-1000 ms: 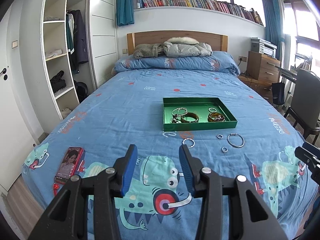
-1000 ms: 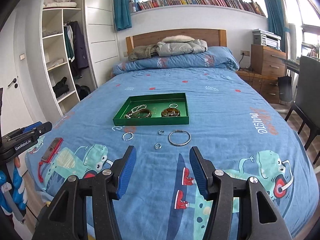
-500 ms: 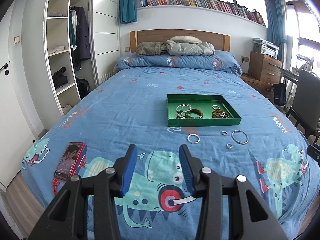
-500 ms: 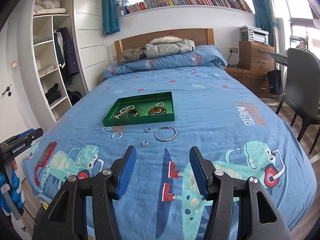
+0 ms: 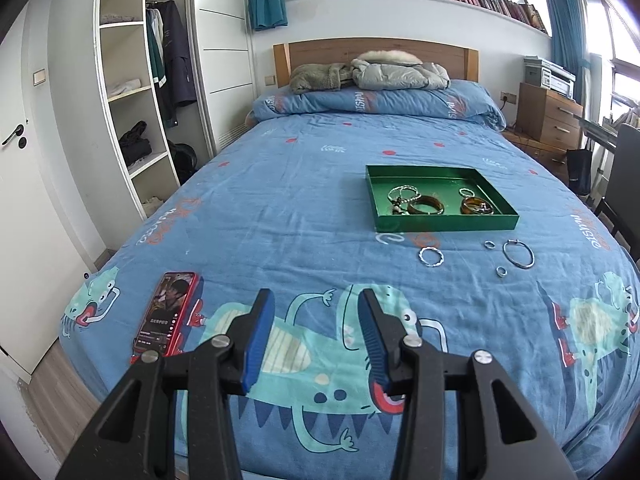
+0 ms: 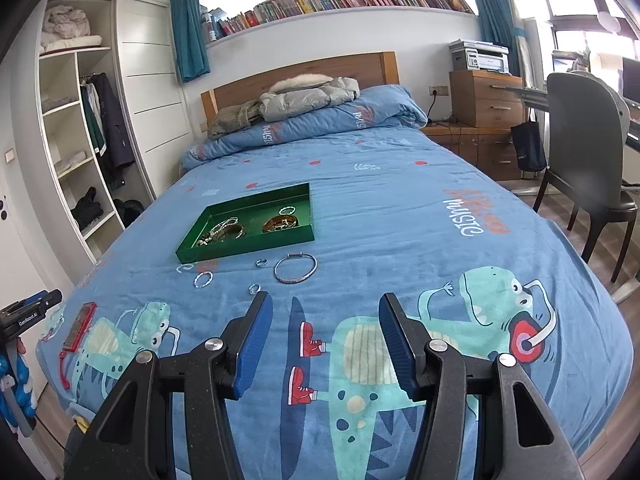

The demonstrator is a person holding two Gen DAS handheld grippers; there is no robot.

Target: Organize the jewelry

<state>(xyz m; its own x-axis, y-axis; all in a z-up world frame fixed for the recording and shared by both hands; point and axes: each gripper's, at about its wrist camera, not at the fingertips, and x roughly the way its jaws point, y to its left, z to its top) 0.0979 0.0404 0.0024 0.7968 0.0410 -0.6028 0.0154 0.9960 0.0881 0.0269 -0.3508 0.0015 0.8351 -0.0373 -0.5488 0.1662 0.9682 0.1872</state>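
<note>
A green tray [image 5: 444, 225] [image 6: 224, 250] lies on the blue bed and holds brown bangles, a silver chain and a small ring. In front of it on the sheet lie a large silver bangle [image 5: 518, 254] [image 6: 295, 268], a twisted silver ring bracelet [image 5: 431, 257] [image 6: 203, 279] and two small rings [image 5: 501, 271] [image 6: 253, 289]. My left gripper [image 5: 316, 300] is open and empty over the bed's near edge, left of the jewelry. My right gripper [image 6: 325, 304] is open and empty, just short of the loose pieces.
A red phone [image 5: 166, 312] [image 6: 78, 327] lies near the bed's left front corner. Shelves and a wardrobe stand left, a wooden dresser [image 6: 486, 98] and a dark chair [image 6: 582, 160] right. Folded coats lie on the duvet [image 5: 376, 102] at the headboard.
Both grippers have drawn back from the bed and stayed open. The left view swung left, so the tray sits further right. The right view tilted, so the tray sits further left.
</note>
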